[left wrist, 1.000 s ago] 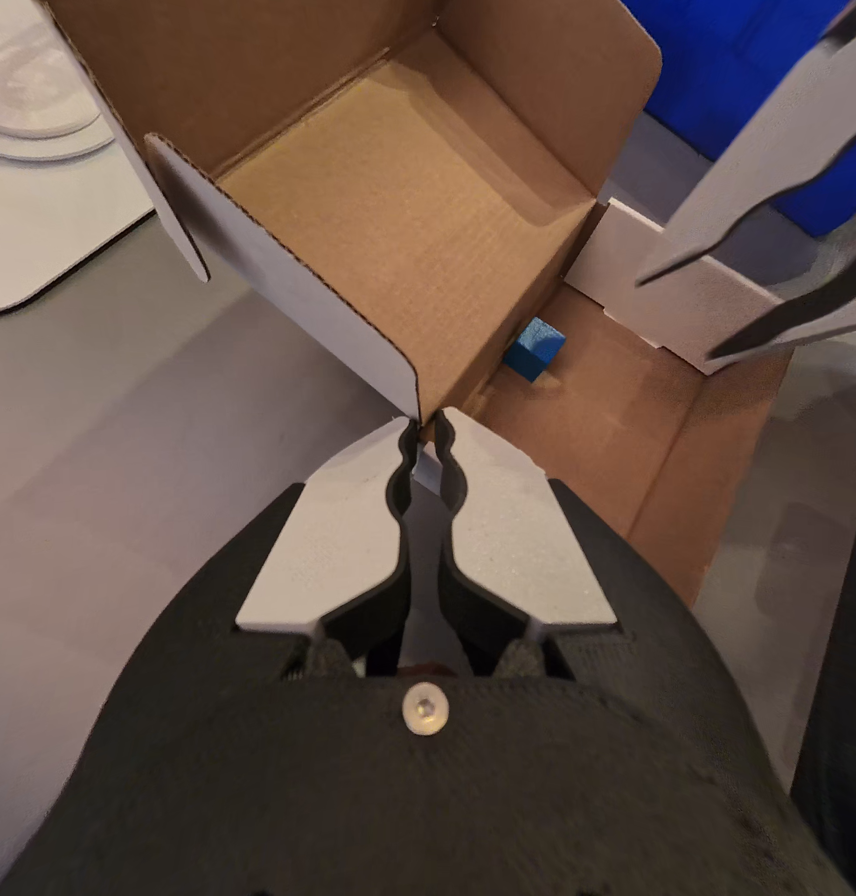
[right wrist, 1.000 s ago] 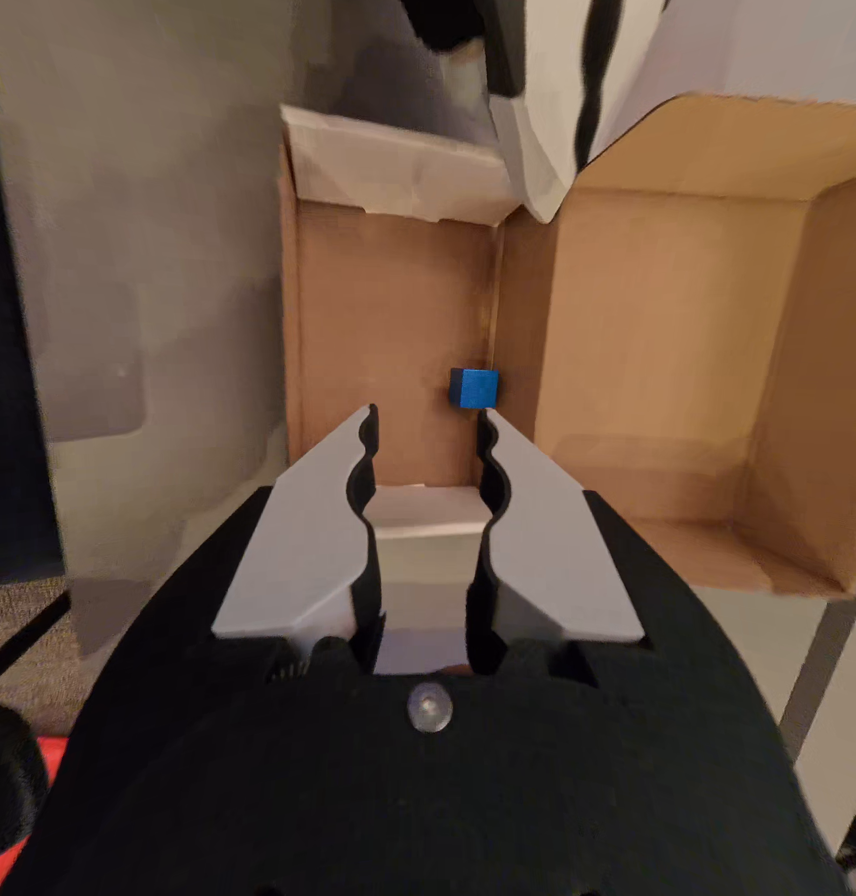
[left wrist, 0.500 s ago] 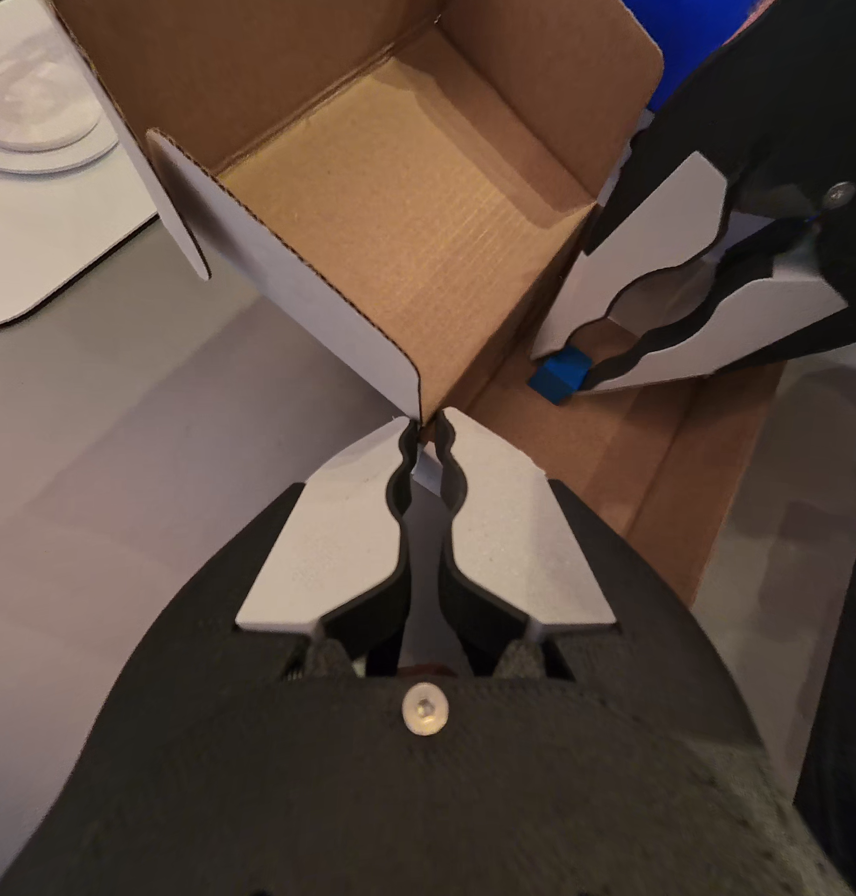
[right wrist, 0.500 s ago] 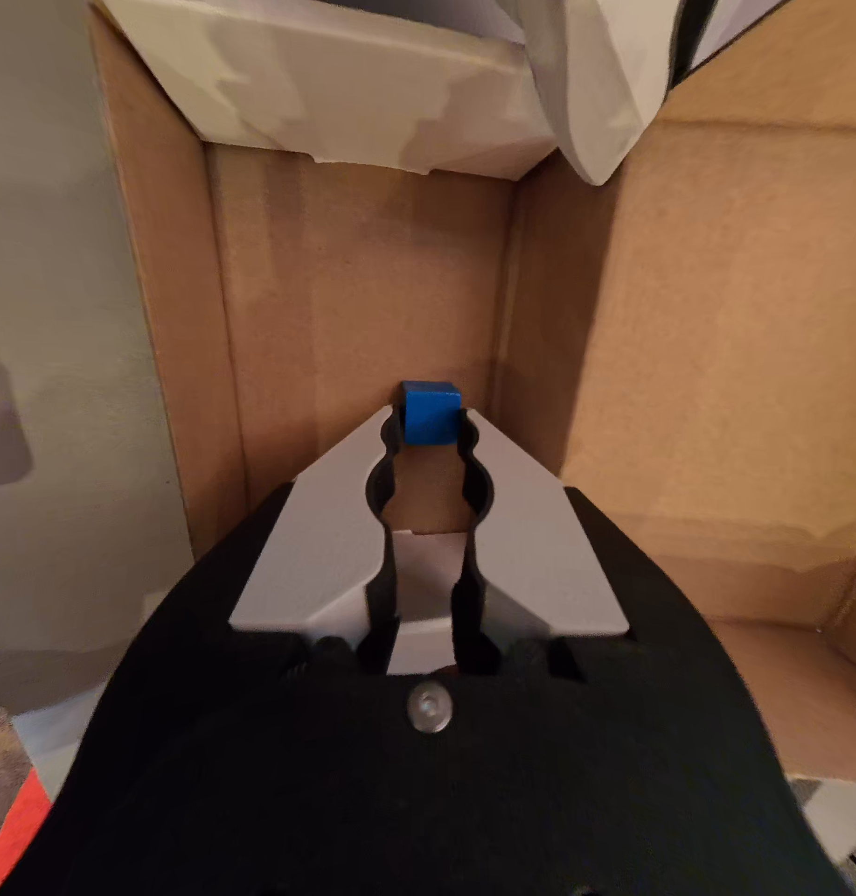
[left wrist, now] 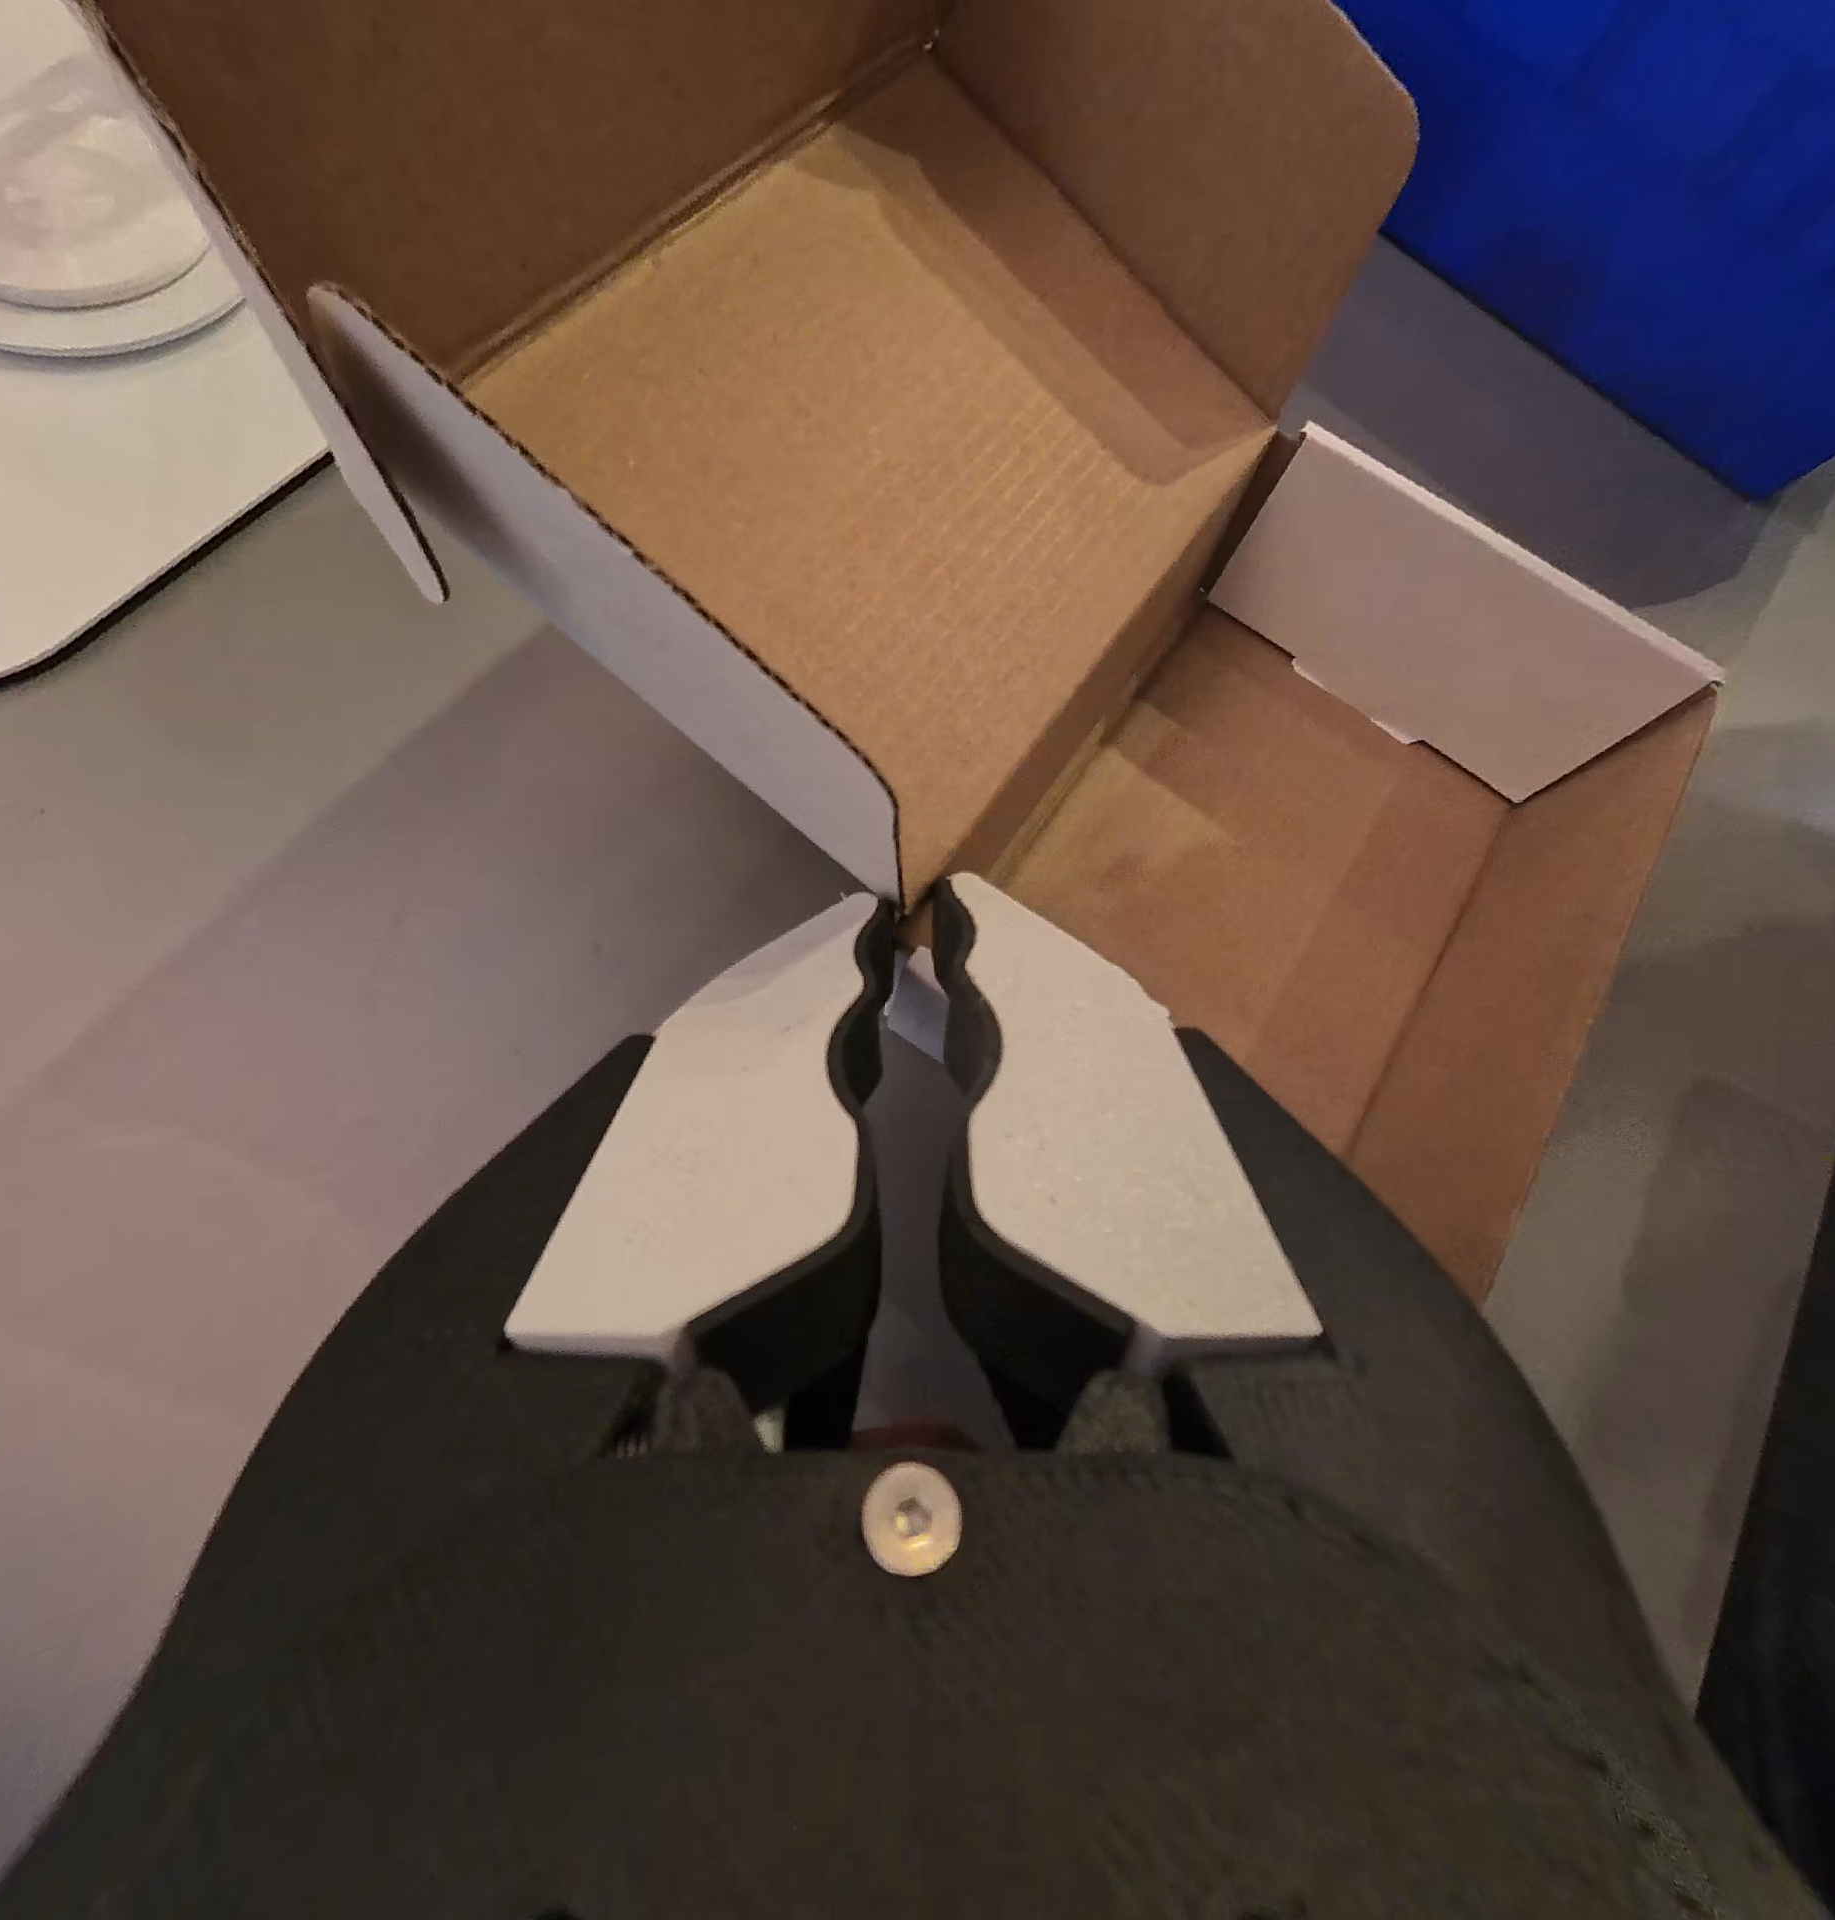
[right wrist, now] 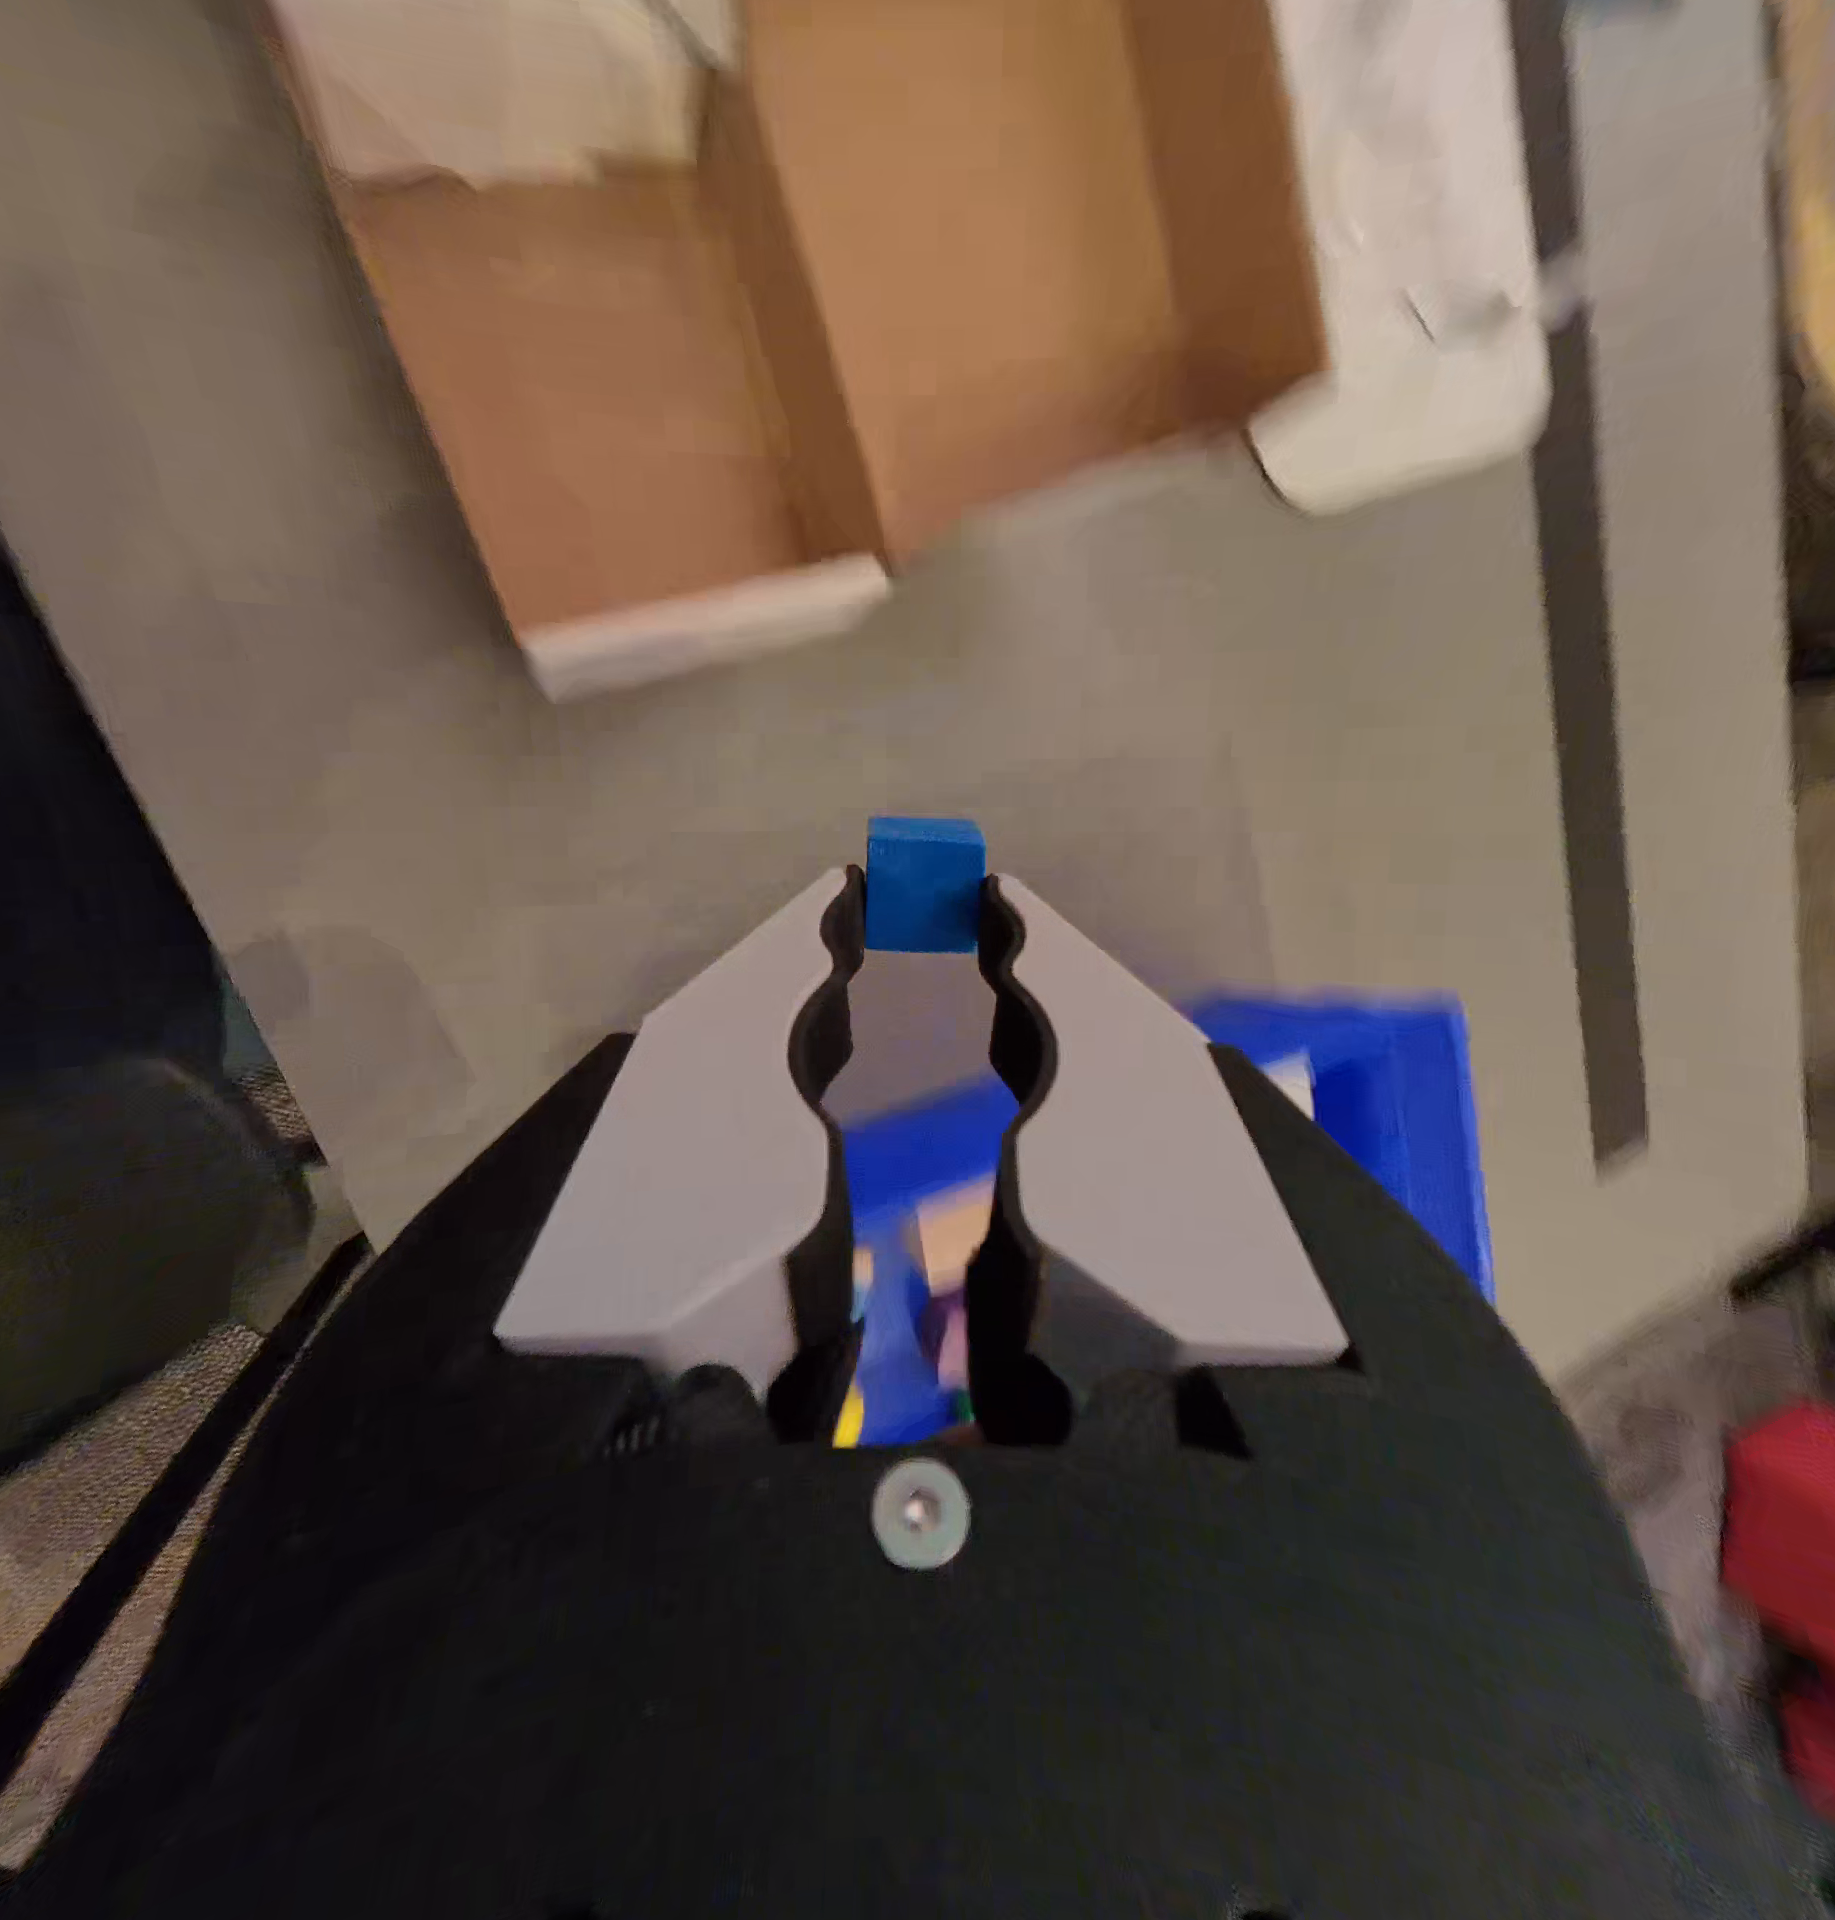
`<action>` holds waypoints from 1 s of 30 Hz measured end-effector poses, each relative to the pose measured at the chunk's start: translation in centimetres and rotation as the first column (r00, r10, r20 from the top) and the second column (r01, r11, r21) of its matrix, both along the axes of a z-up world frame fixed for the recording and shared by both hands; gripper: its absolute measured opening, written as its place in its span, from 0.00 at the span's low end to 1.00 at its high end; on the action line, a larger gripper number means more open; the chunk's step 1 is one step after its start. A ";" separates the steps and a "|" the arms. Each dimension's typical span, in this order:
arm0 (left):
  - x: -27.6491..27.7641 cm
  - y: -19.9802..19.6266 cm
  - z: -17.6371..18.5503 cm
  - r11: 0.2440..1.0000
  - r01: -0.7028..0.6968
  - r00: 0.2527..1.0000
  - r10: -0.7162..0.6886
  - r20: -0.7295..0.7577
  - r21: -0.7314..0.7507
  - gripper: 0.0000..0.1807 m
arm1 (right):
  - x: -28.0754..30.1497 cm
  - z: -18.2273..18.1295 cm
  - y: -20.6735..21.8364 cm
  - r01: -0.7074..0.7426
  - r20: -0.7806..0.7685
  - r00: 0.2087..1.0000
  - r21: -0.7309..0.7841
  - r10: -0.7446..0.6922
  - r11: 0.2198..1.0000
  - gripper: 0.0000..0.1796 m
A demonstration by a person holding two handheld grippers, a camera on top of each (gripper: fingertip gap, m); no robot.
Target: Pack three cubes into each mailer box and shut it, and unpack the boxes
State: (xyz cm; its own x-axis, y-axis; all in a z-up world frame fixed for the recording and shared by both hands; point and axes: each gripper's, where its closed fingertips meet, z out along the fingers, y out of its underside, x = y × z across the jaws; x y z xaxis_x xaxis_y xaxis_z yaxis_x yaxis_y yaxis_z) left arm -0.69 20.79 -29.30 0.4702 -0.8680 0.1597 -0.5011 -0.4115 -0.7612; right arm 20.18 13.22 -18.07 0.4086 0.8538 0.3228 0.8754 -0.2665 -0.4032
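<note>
An open white mailer box [left wrist: 1464,914] with a brown inside lies on the grey table, its lid [left wrist: 851,499] raised. No cube shows inside it. My left gripper [left wrist: 915,914] is shut on the near corner of the lid's side flap and holds the lid up. My right gripper [right wrist: 923,885] is shut on a small blue cube [right wrist: 923,883] and holds it in the air above the table, back from the box [right wrist: 747,343]. A blue bin [right wrist: 1391,1091] lies below and behind the right gripper's fingers; its contents are blurred.
A blue bin [left wrist: 1661,208] stands at the far right in the left wrist view. A white mat with round white plates [left wrist: 71,239] lies at the far left. A red object [right wrist: 1806,1590] is at the right edge of the blurred right wrist view.
My right gripper closed on the blue cube inside the box, lifted it out and pulled back over the table toward the blue bin. My left gripper stayed shut on the lid flap.
</note>
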 end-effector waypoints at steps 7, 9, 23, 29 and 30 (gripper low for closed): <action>0.1 -0.1 0.0 1.000 -0.007 1.000 0.007 -0.001 0.002 0.04 | 16.1 -2.4 -4.6 0.440 0.142 0.891 -0.037 -0.431 0.897 0.11; 0.1 -0.1 0.0 1.000 -0.010 1.000 0.010 0.001 0.001 0.04 | 18.7 -4.4 -5.9 0.539 0.167 0.836 -0.073 -0.523 0.839 0.11; 0.0 -0.2 0.0 1.000 -0.017 1.000 0.017 0.008 -0.005 0.04 | 23.1 -13.4 -8.5 0.741 0.311 0.667 -0.185 -0.677 0.645 0.11; 0.1 -0.2 0.0 1.000 -0.016 1.000 0.016 0.010 -0.007 0.04 | 23.6 -13.6 -8.7 0.752 0.333 0.654 -0.186 -0.679 0.632 0.13; 0.1 -0.2 0.0 1.000 -0.016 1.000 0.017 0.010 -0.007 0.04 | 23.6 -13.2 -8.7 0.752 0.332 0.653 -0.177 -0.681 0.635 0.14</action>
State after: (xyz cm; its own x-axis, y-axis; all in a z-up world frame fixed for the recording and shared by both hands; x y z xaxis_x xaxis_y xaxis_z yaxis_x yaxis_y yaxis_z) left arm -0.64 20.61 -29.32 0.4828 -0.8590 0.1704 -0.4867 -0.4250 -0.7632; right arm 43.79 4.52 -31.24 0.8798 0.3814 0.2836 0.4072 -0.9126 -0.0362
